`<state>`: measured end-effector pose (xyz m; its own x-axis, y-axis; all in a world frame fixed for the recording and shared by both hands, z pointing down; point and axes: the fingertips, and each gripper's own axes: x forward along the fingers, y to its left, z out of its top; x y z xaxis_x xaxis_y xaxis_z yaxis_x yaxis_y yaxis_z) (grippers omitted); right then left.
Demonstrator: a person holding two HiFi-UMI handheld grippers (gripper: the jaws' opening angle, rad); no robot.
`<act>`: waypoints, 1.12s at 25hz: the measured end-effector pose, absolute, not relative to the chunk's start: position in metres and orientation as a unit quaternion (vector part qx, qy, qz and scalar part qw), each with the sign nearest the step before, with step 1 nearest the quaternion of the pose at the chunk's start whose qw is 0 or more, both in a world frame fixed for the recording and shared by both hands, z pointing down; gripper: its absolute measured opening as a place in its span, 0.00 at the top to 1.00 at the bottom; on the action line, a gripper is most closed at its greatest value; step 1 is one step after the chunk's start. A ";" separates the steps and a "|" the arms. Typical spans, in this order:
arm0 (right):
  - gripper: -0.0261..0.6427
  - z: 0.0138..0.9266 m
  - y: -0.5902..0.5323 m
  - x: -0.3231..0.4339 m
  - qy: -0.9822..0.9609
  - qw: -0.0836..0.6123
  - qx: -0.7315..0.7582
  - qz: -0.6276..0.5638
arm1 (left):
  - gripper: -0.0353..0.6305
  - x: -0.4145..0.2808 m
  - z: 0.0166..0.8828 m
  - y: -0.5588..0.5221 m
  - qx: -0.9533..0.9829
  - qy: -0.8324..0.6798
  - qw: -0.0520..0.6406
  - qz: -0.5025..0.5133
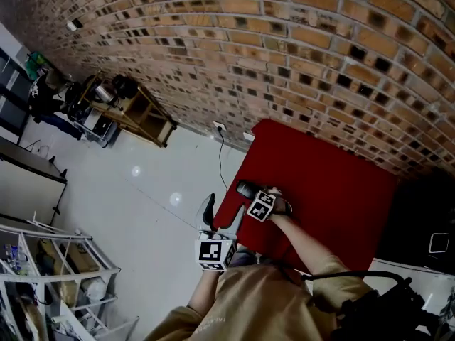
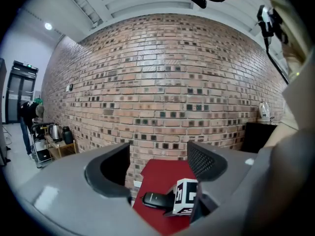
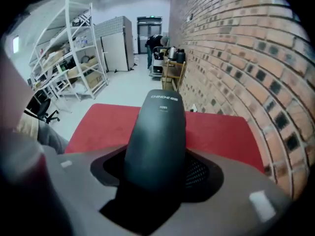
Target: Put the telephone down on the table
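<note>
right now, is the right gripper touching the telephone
Touching. The right gripper view shows the fingers of the right gripper pressed against both sides of the telephone, with no gap.

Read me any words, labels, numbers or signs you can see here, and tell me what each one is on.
Telephone: two lines of pale print, too blurred to read surely.
Marker cubes: black-and-white patterns, no words.
Green sign over the far door: too small to read.
</note>
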<state>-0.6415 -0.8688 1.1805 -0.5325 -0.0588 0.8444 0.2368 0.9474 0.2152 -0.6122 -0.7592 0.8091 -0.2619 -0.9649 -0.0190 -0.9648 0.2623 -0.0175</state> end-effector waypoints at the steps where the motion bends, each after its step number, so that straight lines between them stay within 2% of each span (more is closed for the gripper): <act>1: 0.51 1.189 -0.865 -0.644 -0.855 0.490 -0.058 -0.159 | 0.40 -0.615 0.810 -0.754 -0.606 0.796 0.005 -0.003; 5: 0.50 1.202 -0.862 -0.648 -0.849 0.505 -0.046 -0.148 | 0.40 -0.633 0.810 -0.744 -0.604 0.797 0.012 0.004; 7: 0.42 1.177 -0.861 -0.649 -0.875 0.465 -0.029 -0.133 | 0.40 -0.638 0.807 -0.744 -0.607 0.795 0.017 0.007; 9: 0.29 1.140 -0.859 -0.643 -0.903 0.414 -0.011 -0.115 | 0.40 -0.636 0.808 -0.740 -0.609 0.793 -0.016 0.000; 10: 0.28 1.119 -0.857 -0.637 -0.917 0.385 0.000 -0.104 | 0.40 -0.634 0.808 -0.738 -0.610 0.792 -0.014 0.003; 13: 0.28 1.034 -0.859 -0.604 -0.965 0.255 0.035 -0.049 | 0.40 -0.623 0.794 -0.746 -0.625 0.780 0.024 0.023; 16: 0.28 0.914 -0.876 -0.551 -0.993 0.068 0.095 -0.006 | 0.40 -0.603 0.778 -0.776 -0.661 0.750 0.028 0.028; 18: 0.29 0.834 -0.887 -0.502 -0.986 -0.055 0.155 -0.004 | 0.40 -0.585 0.764 -0.797 -0.687 0.725 0.041 0.039; 20: 0.31 0.774 -0.893 -0.454 -0.968 -0.130 0.216 -0.023 | 0.40 -0.567 0.747 -0.813 -0.705 0.705 0.061 0.055; 24: 0.31 0.712 -0.903 -0.367 -0.919 -0.145 0.353 -0.095 | 0.40 -0.528 0.721 -0.839 -0.740 0.665 0.074 0.068; 28: 0.31 0.687 -0.903 -0.300 -0.884 -0.160 0.430 -0.090 | 0.40 -0.490 0.700 -0.858 -0.772 0.625 0.092 0.070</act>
